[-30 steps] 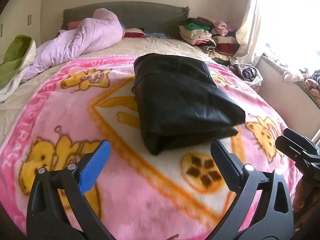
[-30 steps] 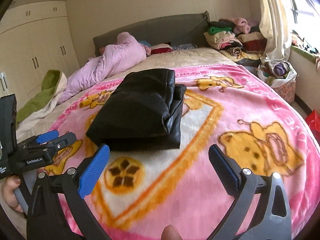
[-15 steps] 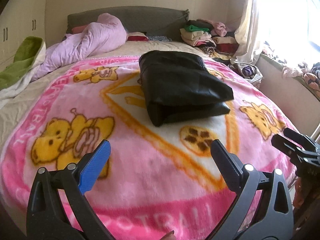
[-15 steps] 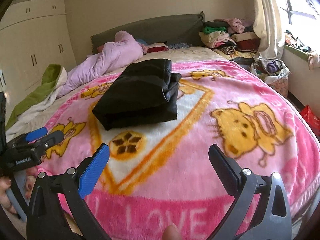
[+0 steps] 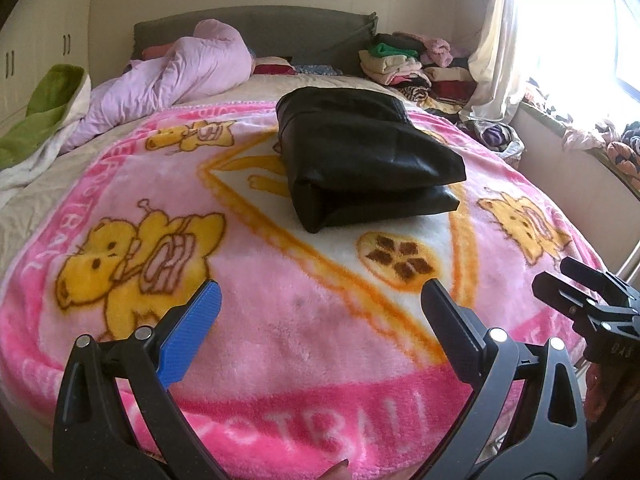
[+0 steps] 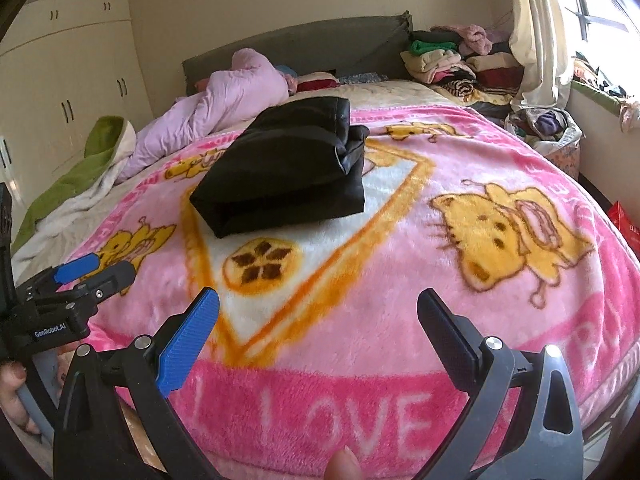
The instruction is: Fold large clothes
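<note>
Now the folded black garment (image 5: 368, 164) lies on the pink blanket (image 5: 280, 320) across the bed. Both the left tongs (image 5: 320, 304) and right tongs (image 6: 318, 312) hover near the blanket's front edge, spread wide and empty.

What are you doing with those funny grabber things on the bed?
A person holds a grabber in each hand. The left gripper and the right gripper are both open and hold nothing, out over the near edge of the pink blanket. The black garment lies folded in a neat bundle in the middle of the blanket, with nothing touching it. The folding looks finished.
</note>
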The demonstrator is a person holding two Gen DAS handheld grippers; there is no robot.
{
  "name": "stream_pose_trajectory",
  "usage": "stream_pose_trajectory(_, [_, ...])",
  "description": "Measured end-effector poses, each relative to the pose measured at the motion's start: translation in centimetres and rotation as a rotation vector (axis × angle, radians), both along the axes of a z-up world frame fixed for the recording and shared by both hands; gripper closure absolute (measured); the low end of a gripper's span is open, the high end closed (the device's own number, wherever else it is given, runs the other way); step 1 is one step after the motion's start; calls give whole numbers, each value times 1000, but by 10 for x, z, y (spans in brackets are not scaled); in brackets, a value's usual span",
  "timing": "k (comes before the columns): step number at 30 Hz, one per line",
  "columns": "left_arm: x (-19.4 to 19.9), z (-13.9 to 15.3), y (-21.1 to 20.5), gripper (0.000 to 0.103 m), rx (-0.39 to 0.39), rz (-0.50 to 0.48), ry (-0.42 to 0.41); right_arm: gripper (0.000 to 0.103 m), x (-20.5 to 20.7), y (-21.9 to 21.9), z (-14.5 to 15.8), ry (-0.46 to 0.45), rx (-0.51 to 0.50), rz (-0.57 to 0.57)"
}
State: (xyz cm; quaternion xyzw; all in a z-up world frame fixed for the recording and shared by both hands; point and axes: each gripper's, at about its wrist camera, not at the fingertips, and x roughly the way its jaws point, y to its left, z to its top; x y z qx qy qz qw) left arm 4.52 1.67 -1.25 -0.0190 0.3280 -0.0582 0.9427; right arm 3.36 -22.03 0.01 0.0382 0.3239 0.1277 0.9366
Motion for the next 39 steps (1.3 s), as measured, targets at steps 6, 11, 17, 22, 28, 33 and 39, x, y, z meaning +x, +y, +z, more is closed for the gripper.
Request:
stream_pose_trajectory(6, [0, 0, 0, 9, -2, 4, 0, 4, -1, -3, -1, 2, 5, -5])
stream_pose_trajectory(11, [-1, -1, 1, 9, 3, 15, 0, 4, 1, -5, -2, 9, 11, -6])
stream_pose_trajectory(17, [-1, -1, 4, 9, 11, 35, -3, 4, 1, -5, -1, 8, 19, 0])
stream_pose_trajectory(22, [1, -1, 3, 9, 12, 43, 3, 4, 1, -3, -2, 3, 1, -12])
stream_pose_trajectory(28, [1, -2, 4, 9, 15, 47, 2, 4, 0, -5, -4, 18, 11, -23])
stream_pose_trajectory(33, [1, -1, 4, 9, 15, 48, 0, 4, -1, -6, -3, 15, 15, -20])
stream_pose_trajectory(39, [1, -2, 5, 9, 17, 52, 2, 4, -2, -2, -2, 13, 6, -10])
